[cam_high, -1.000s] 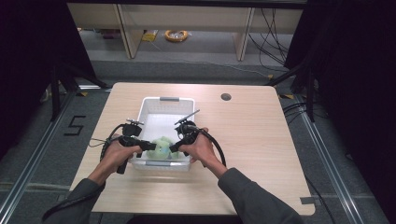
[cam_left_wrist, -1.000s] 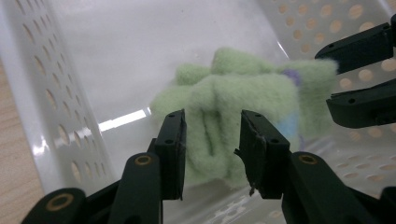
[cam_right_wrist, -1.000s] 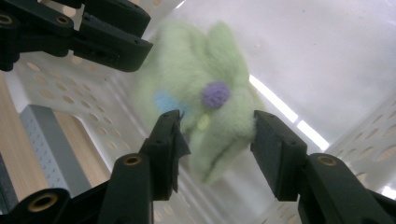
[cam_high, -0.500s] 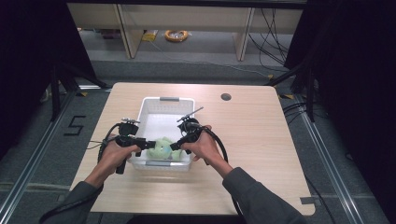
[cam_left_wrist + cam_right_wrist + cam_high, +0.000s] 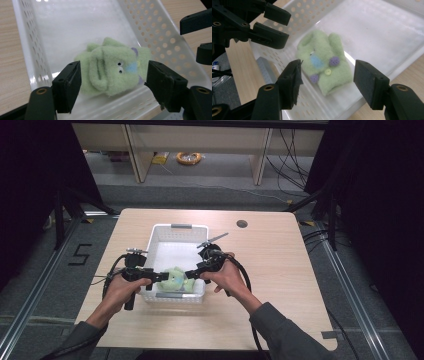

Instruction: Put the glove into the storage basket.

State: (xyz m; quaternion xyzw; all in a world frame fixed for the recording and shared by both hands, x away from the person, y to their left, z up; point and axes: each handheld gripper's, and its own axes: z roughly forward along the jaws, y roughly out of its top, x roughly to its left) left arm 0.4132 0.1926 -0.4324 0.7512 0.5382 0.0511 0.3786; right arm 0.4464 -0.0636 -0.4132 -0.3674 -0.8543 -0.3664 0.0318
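Observation:
A light green fleece toy (image 5: pixel 175 277) with small eyes, a blue nose, purple dots and a yellow button lies on the floor of a white perforated basket (image 5: pixel 181 226), near its front wall. My left gripper (image 5: pixel 162 276) reaches in from the left and my right gripper (image 5: pixel 191 274) from the right. In the left gripper view the toy (image 5: pixel 110 67) lies just beyond the left gripper (image 5: pixel 113 75). The right gripper (image 5: pixel 329 75) hangs over the toy (image 5: pixel 322 62). Both pairs of jaws have just been opening, and no pad touches the toy.
The basket stands mid-table on a light wooden table (image 5: pixel 280 270). A round cable hole (image 5: pixel 242 224) sits at the back right. Black cables trail from both grippers. In the right gripper view the left gripper (image 5: pixel 282 26) is at the upper left, over the basket wall (image 5: pixel 312 10).
Both grippers have drawn slightly back from the green toy, which now lies loose in the basket. The right hand has risen a little.

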